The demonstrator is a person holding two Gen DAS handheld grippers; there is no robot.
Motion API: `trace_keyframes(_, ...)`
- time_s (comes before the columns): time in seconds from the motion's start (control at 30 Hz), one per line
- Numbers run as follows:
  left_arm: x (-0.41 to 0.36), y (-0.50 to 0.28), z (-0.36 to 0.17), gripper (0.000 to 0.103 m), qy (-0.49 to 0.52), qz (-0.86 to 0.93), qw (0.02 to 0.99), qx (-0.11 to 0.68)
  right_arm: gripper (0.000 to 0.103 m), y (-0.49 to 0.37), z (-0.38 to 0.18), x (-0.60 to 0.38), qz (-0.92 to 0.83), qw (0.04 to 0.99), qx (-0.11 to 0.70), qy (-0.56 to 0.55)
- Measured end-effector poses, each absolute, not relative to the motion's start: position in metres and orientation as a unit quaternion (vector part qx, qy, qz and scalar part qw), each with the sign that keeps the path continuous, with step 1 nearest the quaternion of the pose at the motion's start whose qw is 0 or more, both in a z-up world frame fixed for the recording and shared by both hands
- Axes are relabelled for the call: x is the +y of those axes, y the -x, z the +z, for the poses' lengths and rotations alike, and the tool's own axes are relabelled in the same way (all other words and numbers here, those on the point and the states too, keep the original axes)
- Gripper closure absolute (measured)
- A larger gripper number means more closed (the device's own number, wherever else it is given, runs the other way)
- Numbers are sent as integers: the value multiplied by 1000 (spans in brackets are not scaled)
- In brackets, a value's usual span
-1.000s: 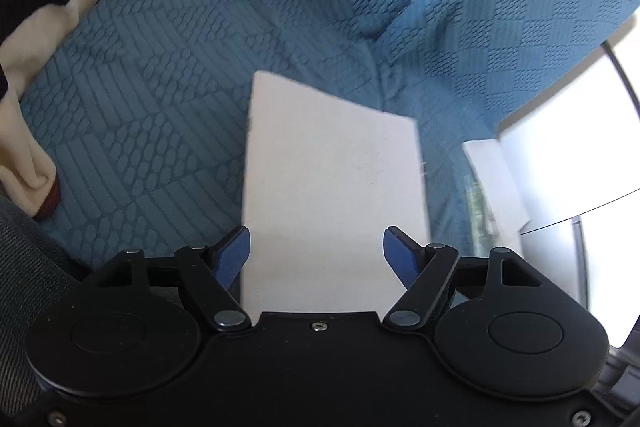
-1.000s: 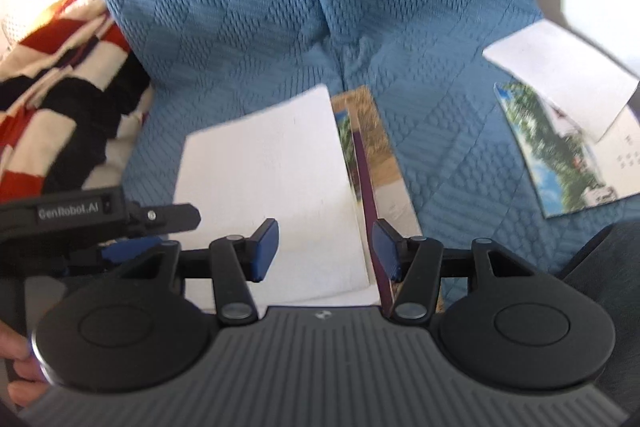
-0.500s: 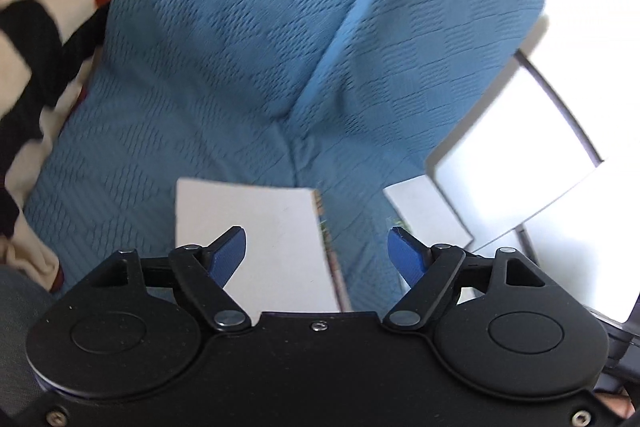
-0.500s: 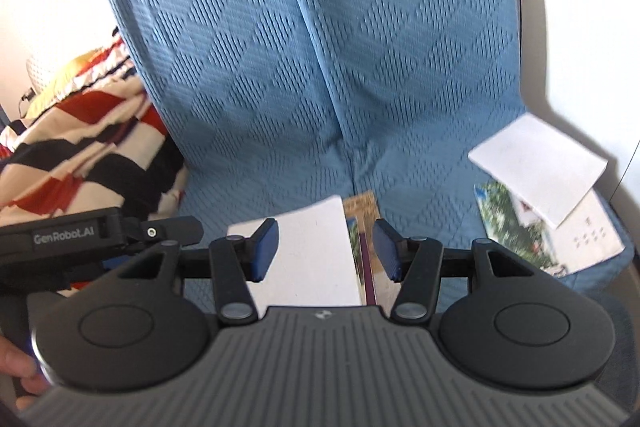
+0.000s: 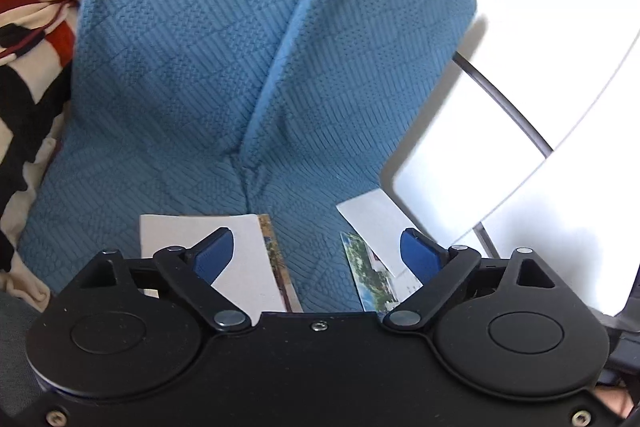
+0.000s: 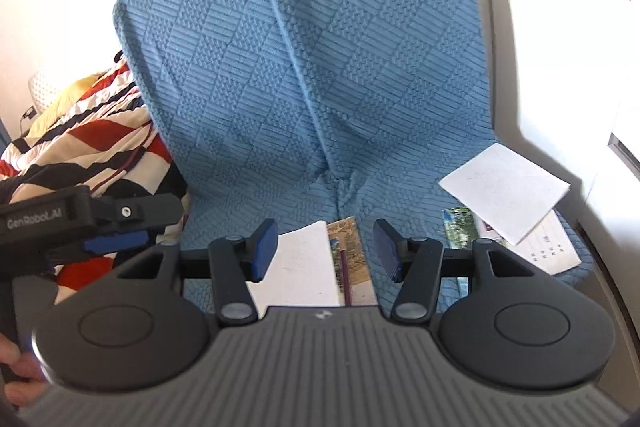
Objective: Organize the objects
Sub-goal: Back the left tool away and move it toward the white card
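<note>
The left gripper (image 5: 316,253) hangs released above the blue sofa (image 5: 224,75), its jaws having just spread wide with nothing between them; the right gripper (image 6: 324,255) stands half open, also empty. A white sheet (image 6: 300,271) lies on a picture card (image 6: 352,247) at 6 o'clock on the seat. More papers (image 6: 504,187) lie at 3 o'clock, a striped blanket (image 6: 92,147) at 9.

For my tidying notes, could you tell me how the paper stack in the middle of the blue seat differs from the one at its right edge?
The middle stack lies fairly squared, a colour print peeking out along its right side. The right-edge stack is fanned out, its white top sheet skewed over a photo and a printed form. Both are white-topped and rest flat on the blue seat cover.
</note>
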State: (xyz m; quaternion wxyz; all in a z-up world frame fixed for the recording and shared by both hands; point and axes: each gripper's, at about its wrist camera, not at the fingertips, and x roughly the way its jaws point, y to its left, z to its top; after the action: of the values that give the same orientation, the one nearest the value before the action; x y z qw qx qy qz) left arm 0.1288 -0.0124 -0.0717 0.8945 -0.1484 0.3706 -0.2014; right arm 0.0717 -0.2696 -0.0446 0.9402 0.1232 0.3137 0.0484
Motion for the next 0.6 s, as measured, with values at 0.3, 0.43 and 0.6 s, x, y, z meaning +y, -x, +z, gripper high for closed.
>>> trace_keyframes(0.3, -55, -106, -80, 1, 131, -224, 886, 384, 47, -44, -46, -304, 13, 937, 320, -142)
trace_keyframes(0.43, -68, -98, -81, 1, 125, -231, 885, 384, 47, -32, -50, -316, 0, 937, 320, -141)
trace_keyframes(0.6, -82, -92, -84, 1, 114, -233, 884, 388, 47, -19, -61, -330, -14, 933, 326, -155)
